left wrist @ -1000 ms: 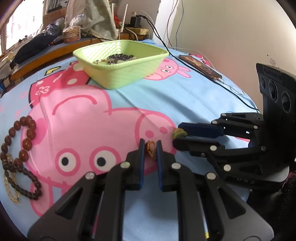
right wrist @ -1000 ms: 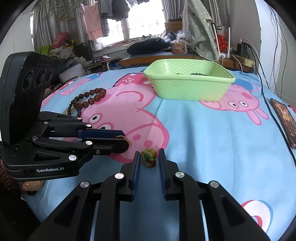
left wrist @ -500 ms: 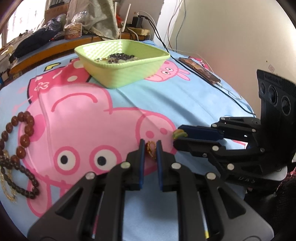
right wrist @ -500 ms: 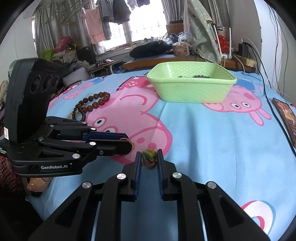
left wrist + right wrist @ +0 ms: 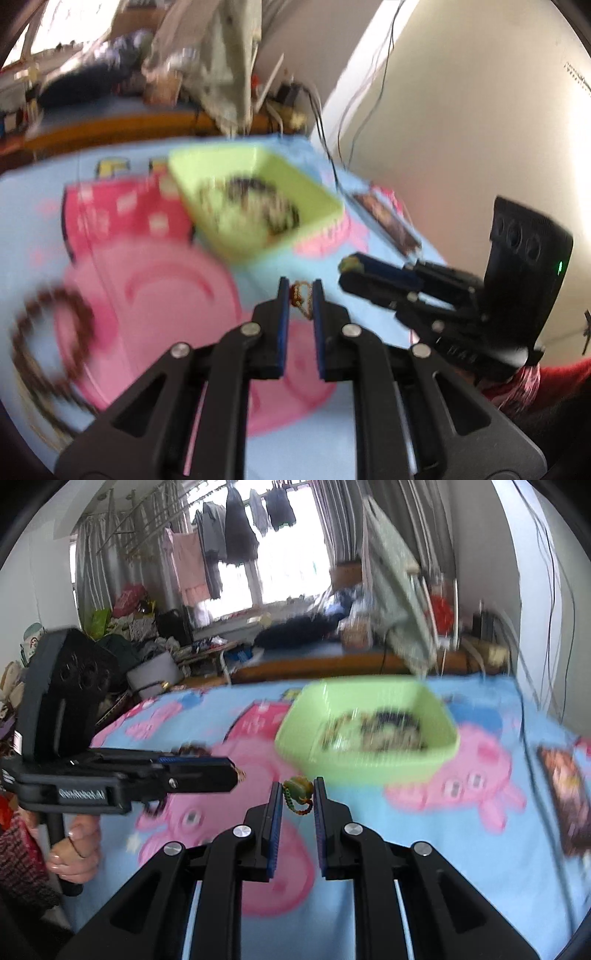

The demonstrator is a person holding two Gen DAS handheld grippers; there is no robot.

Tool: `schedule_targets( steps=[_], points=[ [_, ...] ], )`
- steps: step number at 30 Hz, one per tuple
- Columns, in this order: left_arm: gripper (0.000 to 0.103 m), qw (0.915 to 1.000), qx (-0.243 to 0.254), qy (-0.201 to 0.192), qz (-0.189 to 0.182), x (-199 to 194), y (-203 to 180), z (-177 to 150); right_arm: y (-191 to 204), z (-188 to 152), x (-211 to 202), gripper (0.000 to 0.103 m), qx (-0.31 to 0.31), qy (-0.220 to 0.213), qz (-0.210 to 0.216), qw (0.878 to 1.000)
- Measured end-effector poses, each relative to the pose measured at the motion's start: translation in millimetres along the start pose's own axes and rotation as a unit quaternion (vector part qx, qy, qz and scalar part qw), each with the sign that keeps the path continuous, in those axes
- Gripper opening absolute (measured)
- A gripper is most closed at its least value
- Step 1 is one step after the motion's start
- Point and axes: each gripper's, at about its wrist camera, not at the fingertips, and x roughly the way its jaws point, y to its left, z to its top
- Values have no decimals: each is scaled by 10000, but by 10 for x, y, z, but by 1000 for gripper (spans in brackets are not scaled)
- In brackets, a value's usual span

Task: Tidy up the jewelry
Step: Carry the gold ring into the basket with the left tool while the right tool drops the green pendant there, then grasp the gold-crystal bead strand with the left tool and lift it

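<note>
the left gripper (image 5: 300, 291) is clamped on a gold chain (image 5: 302, 295) and the right gripper (image 5: 297, 790) on a green charm (image 5: 297, 789), both near the green basket (image 5: 439, 760).

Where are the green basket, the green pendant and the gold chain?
green basket (image 5: 373, 766), right wrist view, on its near outer wall.
green pendant (image 5: 298, 788), right wrist view, on the stone.
gold chain (image 5: 302, 295), left wrist view, on its links.

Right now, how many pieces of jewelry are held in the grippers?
2. A gold chain piece sits pinched in the left gripper, and a green charm on a beaded cord in the right gripper. More jewelry lies blurred in the green basket.
</note>
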Motion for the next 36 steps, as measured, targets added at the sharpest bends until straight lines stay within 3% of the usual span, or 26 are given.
schedule_targets(
  steps=[6,13,15,17,18,19,29,36],
  points=[
    [11,9985,189,-419,309,159,-75,578,-219,386,200,0,97,-373,-237,9990],
    [11,9984,-130,-25,548,692,172,776,-545,448,529,0,515,-224,-395,9976],
    [17,9970,-242,92,736,828,263,773,-610,408,587,0,641,-244,-344,9971],
    [33,9952,-412,306,836,972,362,757,-670,380,645,19,747,-295,-404,9959],
    [34,9945,-473,342,869,990,391,740,-691,369,655,29,794,-317,-452,9953],
    [34,9943,-532,367,844,1006,414,733,-709,361,642,30,820,-376,-463,9948],
    [34,9952,-558,-388,709,433,362,757,-665,364,459,31,735,-876,-353,9928],
    [34,9885,-692,-688,1156,-203,541,386,-455,391,445,31,542,-763,-133,9955]
  ],
)
